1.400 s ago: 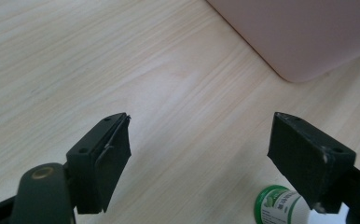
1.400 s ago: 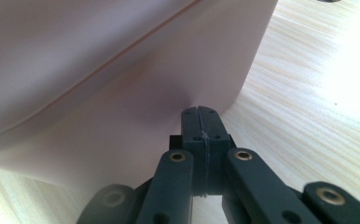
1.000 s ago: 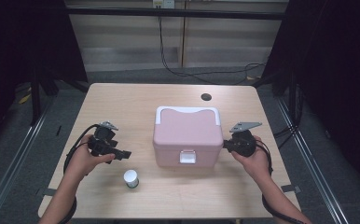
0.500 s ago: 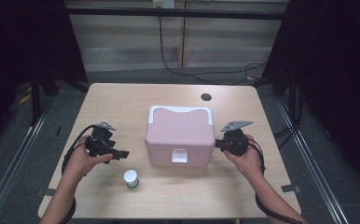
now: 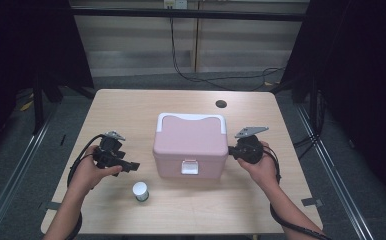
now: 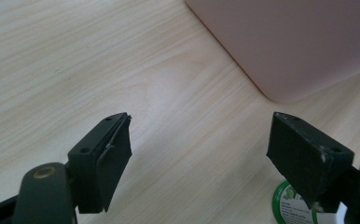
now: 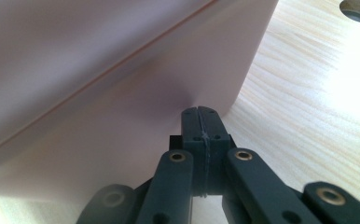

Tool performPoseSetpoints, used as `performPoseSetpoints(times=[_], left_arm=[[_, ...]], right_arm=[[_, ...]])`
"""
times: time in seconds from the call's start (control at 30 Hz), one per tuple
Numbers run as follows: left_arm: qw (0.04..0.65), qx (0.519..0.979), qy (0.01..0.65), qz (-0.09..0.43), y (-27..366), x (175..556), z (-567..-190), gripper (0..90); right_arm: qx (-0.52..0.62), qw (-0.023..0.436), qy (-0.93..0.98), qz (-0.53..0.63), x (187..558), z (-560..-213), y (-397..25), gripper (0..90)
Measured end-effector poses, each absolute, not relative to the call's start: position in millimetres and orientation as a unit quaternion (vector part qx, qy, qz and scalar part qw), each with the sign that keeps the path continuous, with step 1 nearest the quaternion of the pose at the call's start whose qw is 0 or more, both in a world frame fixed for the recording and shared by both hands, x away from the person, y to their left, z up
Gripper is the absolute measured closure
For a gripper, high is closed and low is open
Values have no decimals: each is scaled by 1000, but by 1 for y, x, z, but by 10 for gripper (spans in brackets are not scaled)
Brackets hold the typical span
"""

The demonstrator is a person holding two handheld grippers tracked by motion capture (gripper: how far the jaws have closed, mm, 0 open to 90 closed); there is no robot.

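Pink box (image 5: 190,145) slid left, pushed by closed right claw (image 5: 231,150).

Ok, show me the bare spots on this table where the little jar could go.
Widest free patch: the light wooden table behind the pink plastic box with white lid rim, up to the round cable hole. The near edge right of the small white-capped jar is also bare. It is crowded beside the box, where the left gripper and right gripper sit.

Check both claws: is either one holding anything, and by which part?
Nothing is held. Left claw is open above the table; right claw is shut empty, pressed against the pink box's side.
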State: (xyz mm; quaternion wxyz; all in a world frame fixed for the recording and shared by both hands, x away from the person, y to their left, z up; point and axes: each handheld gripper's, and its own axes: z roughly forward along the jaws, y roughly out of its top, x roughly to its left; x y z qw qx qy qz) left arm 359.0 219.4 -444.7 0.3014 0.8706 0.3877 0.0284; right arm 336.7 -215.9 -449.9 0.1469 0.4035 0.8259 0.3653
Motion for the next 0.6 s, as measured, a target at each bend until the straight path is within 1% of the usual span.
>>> performPoseSetpoints(times=[0.3, 0.4, 0.5, 0.6], left_arm=[[297, 874, 385, 19, 212, 359, -447, 210], [293, 876, 383, 19, 212, 359, -446, 211], [290, 879, 378, 13, 211, 360, -444, 215], [281, 880, 382, 16, 209, 363, -439, 216]], right_arm=[[413, 130, 812, 391, 347, -451, -216, 900], [412, 137, 814, 386, 349, -449, -215, 900], [413, 132, 806, 404, 349, -441, -220, 900], [408, 134, 806, 407, 344, -425, -224, 900]])
